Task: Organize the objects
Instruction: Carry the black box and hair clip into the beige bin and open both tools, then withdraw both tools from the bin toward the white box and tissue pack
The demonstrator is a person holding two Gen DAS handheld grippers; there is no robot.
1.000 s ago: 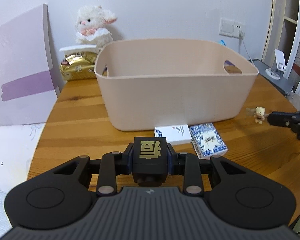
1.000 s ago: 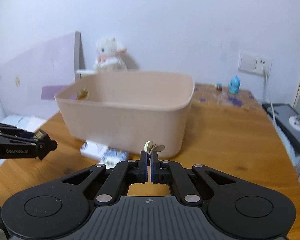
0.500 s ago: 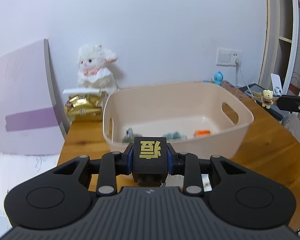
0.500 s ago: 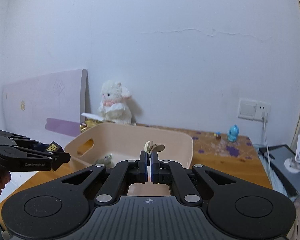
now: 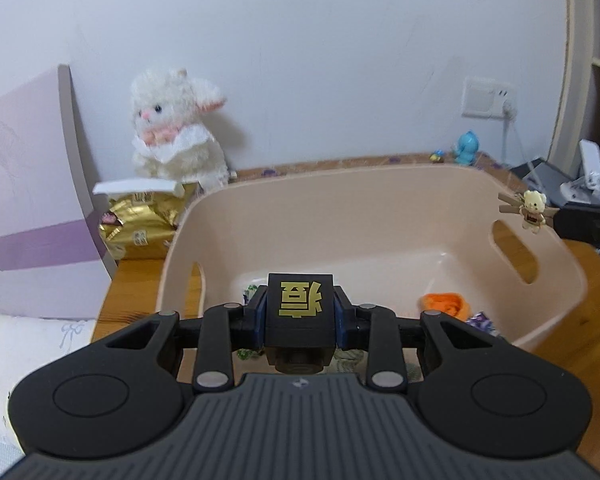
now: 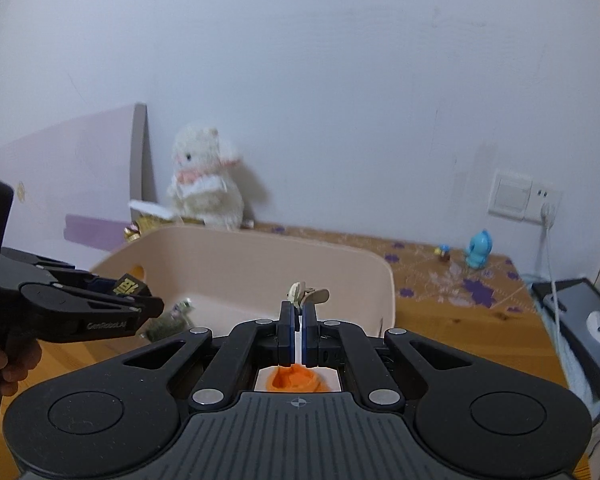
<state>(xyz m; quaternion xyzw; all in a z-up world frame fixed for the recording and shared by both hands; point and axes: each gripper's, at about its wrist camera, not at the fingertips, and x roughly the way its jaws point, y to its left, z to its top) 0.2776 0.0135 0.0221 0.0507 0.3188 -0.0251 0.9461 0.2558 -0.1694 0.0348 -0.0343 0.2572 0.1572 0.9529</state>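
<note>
The black cube with a gold character (image 5: 300,304) sits pinched between the left gripper (image 5: 300,314)'s jaws above the near part of the pink storage basket (image 5: 384,184), while the right gripper (image 6: 296,320)'s jaws are pressed together on a tiny bear clothespin (image 5: 530,208) near the basket's right rim. If that clip is let go there, it could drop outside onto the wooden table (image 6: 460,312). The cube, released from this height, might bounce off the orange thing (image 5: 446,305) below.
</note>
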